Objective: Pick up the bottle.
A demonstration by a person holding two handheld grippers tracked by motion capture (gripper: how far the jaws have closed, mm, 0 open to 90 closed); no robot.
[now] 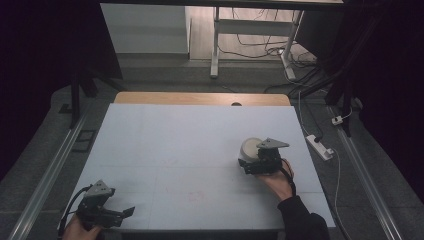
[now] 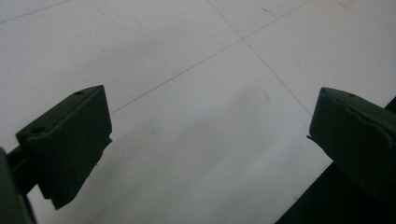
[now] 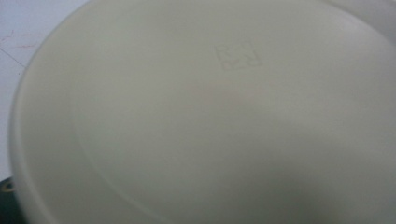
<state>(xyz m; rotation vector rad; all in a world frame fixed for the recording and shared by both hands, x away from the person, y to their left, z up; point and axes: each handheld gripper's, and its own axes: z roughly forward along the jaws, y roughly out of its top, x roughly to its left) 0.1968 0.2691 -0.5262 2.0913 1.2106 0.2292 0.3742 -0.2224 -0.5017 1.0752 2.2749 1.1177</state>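
Bowl (image 3: 210, 121) against right tool (image 1: 250, 162) — embossed mark unreadable.

The left gripper (image 2: 205, 140) hangs over the white desk (image 2: 187, 56) with its two black jaws set wide apart and nothing between them; one jaw rises at the lower left, showing two small holes on its upper face; the other enters from the right edge, its tip slightly ragged. Thin straight lines cross the desk surface and meet near the upper middle; faint red marks (image 2: 271, 11) lie near the top right; the desk's edge cuts across the lower right corner, with darkness beyond it.
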